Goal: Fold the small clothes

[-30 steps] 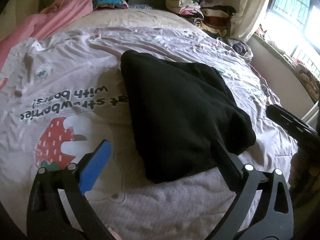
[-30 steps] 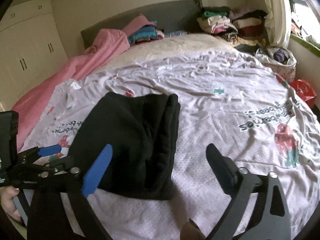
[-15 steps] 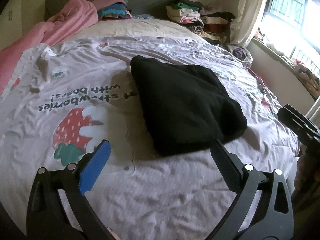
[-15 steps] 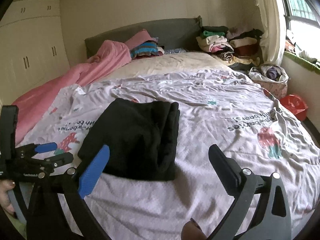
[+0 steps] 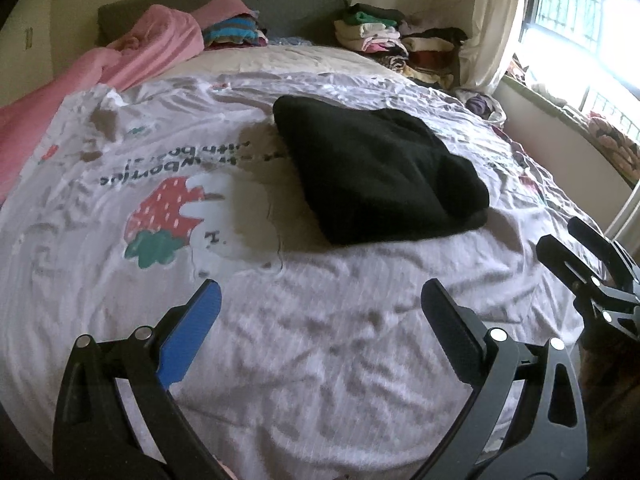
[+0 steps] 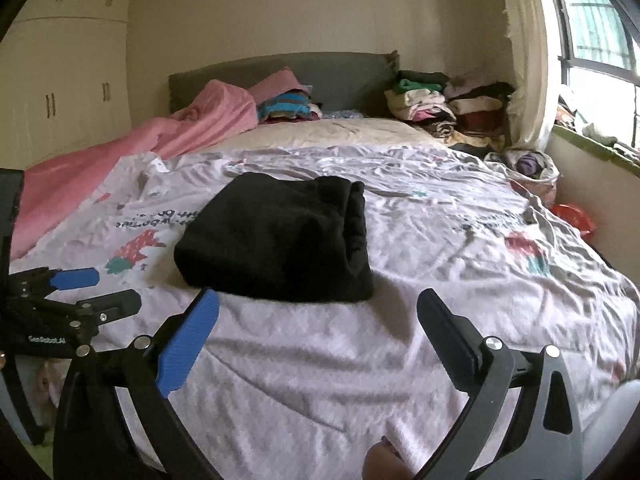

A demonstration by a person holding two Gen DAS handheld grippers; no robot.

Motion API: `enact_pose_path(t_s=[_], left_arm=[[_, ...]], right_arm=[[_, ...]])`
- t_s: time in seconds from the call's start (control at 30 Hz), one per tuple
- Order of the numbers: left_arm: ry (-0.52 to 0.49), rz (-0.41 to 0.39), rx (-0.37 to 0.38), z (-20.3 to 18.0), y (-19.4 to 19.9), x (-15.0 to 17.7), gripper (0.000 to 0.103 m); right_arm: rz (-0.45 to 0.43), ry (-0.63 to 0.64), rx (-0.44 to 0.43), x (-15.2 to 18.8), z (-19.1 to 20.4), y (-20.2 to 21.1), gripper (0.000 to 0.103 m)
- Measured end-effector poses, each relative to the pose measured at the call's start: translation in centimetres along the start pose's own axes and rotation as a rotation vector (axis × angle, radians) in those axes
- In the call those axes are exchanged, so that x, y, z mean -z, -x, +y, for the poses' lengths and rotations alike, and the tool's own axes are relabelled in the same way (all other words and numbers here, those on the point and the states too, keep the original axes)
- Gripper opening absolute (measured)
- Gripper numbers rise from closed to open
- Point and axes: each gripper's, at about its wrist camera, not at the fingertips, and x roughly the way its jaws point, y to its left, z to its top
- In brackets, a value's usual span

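A black garment [image 5: 380, 168], folded into a thick bundle, lies on the bed's printed sheet [image 5: 320, 320]; it also shows in the right wrist view [image 6: 280, 236]. My left gripper [image 5: 320, 300] is open and empty, held back from the garment's near edge. My right gripper [image 6: 318, 308] is open and empty, just short of the garment's near edge. The right gripper shows at the right edge of the left wrist view [image 5: 592, 268]. The left gripper shows at the left of the right wrist view [image 6: 76, 296].
A pink blanket [image 6: 160, 140] lies along the bed's left side. Piles of folded clothes [image 6: 440, 108] sit by the grey headboard [image 6: 320, 76]. A bag of clothes [image 6: 532, 164] and a red item [image 6: 572, 216] lie right of the bed, under a window [image 6: 600, 48].
Both grippers have pulled back from the black garment toward the foot of the bed and risen. The garment lies still on the sheet.
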Motion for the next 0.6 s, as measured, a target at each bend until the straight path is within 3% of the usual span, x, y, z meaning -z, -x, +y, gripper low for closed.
enact_pose_path(t_s=[0.33,0.6], left_arm=[[0.031,0.028,-0.022,1.0,-0.3,1.5,0.094],[0.031,0.025,-0.039,1.1,-0.1,1.6,0.094]], right_arm=[[0.109,-0.034,0.034,2.9,0.7,-1.1,0.099],[0.111,-0.035,0.047,3.0,0.7,-1.0,0.099]])
